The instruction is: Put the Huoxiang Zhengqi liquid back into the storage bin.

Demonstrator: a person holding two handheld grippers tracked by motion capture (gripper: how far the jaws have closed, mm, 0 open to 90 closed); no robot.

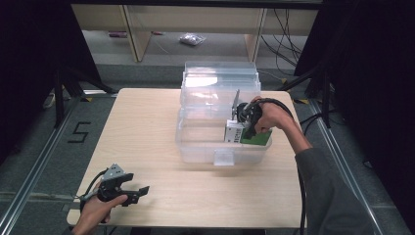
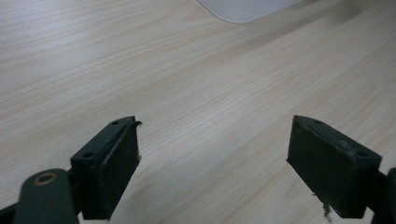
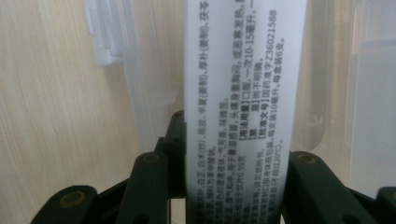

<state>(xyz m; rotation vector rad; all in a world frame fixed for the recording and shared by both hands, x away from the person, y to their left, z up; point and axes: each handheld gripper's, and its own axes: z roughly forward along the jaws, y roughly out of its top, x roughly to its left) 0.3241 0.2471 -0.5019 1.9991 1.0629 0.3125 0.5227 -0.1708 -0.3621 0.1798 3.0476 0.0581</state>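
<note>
A clear plastic bin (image 1: pixel 195 147) stands on the wooden table (image 1: pixel 147 127), right of centre. Inside its near right corner, my right gripper (image 1: pixel 241 129) is shut on a white and green carton (image 1: pixel 255 138). In the right gripper view the carton's white printed side (image 3: pixel 245 84) rises between the jaws of the right gripper (image 3: pixel 236 154), which press on both of its sides, with the bin's wall (image 3: pixel 116 70) behind it. My left gripper (image 1: pixel 139 192) is held low over the table's front left corner, open and empty. Its pads (image 2: pixel 116 163) stand wide apart above bare wood.
The bin's clear lid (image 1: pixel 220 73) stands open at the back. A corner of the bin (image 2: pixel 247 7) shows far ahead of the left gripper. Black curtains flank the table, and cables and shelving legs lie on the floor beyond it.
</note>
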